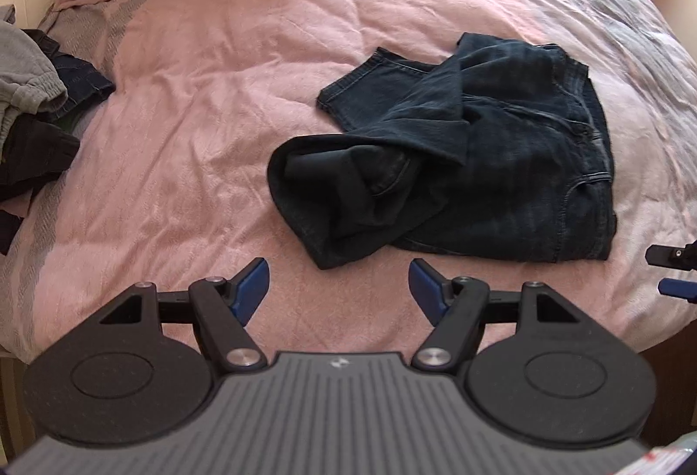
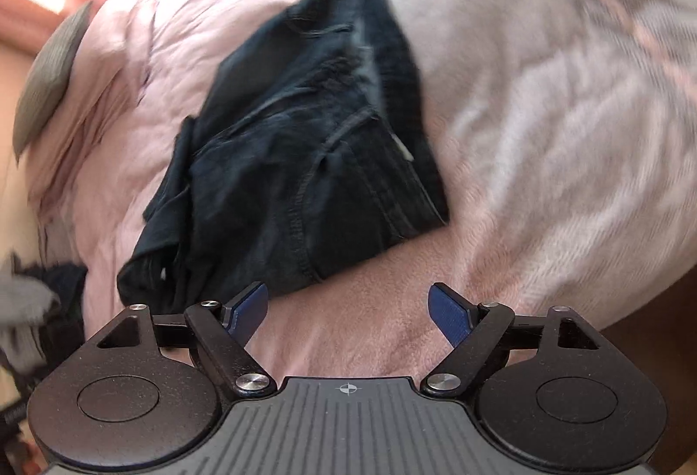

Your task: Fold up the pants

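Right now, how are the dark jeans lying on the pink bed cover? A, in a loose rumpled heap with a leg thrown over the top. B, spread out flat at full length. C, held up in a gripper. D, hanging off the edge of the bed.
A: the jeans lie bunched on the bed cover, one leg flopped across the rest, and no gripper touches them.
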